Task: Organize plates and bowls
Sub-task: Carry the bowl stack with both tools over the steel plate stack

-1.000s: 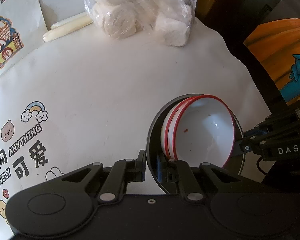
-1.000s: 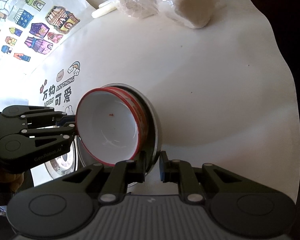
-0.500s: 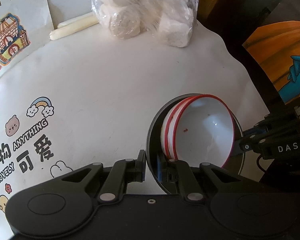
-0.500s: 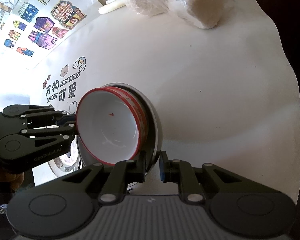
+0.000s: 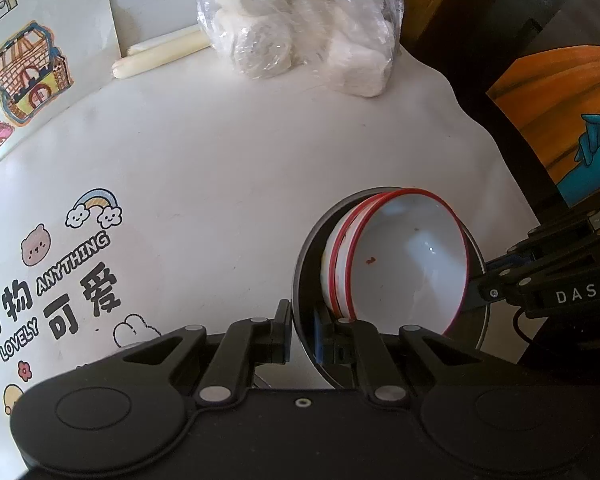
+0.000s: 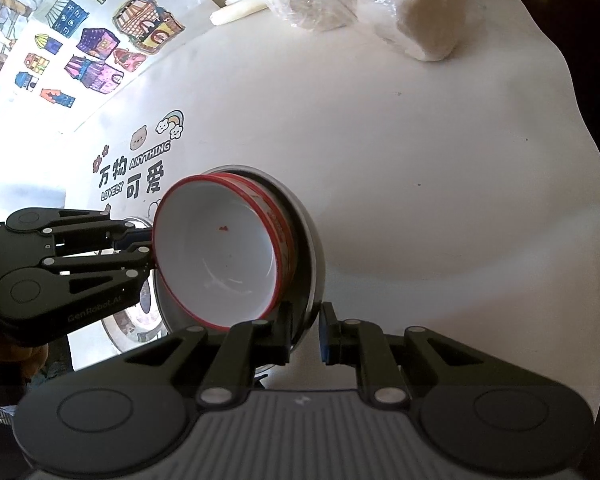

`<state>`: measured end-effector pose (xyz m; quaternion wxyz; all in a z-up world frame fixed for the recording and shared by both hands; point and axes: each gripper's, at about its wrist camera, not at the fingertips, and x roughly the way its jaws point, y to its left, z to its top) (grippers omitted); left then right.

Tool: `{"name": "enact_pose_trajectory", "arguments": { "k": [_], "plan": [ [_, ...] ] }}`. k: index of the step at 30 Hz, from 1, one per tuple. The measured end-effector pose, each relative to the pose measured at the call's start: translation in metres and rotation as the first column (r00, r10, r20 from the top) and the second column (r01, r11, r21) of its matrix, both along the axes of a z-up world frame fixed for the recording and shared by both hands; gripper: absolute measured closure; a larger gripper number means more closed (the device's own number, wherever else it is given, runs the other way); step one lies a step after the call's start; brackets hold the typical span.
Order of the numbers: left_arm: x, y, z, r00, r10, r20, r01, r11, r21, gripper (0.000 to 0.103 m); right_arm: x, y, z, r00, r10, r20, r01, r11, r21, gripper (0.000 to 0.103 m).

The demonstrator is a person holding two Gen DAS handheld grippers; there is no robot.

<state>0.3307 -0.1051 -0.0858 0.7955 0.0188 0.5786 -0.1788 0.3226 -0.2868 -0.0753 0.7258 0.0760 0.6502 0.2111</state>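
My left hand-held gripper (image 5: 302,334): clamped on the round steel bowl's (image 5: 306,264) rim.
My right hand-held gripper (image 6: 305,330): pinching the opposite rim.
Load: two red-rimmed white bowls (image 6: 216,248) nested inside (tilted, above the white surface (image 6: 420,168)).

Bowls (image 5: 404,264) nested in pan (image 5: 306,248); bag (image 5: 300,28) seemingly behind.

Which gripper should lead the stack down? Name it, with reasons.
Right, probably. The right gripper and left gripper clamp opposite sides of the metal bowl rim, but the right faces bare tablecloth while the left hangs over another metal dish.
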Motion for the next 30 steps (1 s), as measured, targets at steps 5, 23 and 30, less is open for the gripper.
{"name": "enact_pose_trajectory", "arguments": {
  "k": [5, 23, 30],
  "plan": [
    [-0.0019, 0.0029, 0.0003, 1.0, 0.005, 0.001, -0.005, 1.0, -0.002, 0.093, -0.0007, 0.0009, 0.0011, 1.0, 0.004, 0.001, -0.004, 1.0, -0.001, 0.089],
    [-0.0024, 0.0036, 0.0023, 1.0, -0.002, 0.004, 0.002, 1.0, 0.005, 0.093, -0.0022, 0.0012, 0.0022, 1.0, 0.009, 0.0, -0.009, 1.0, 0.007, 0.088],
    [-0.0027, 0.0049, 0.0032, 1.0, 0.0, 0.01, 0.0, 1.0, 0.005, 0.093, -0.002, 0.0011, 0.0018, 1.0, 0.012, 0.001, -0.012, 1.0, 0.008, 0.088]
  ]
}}
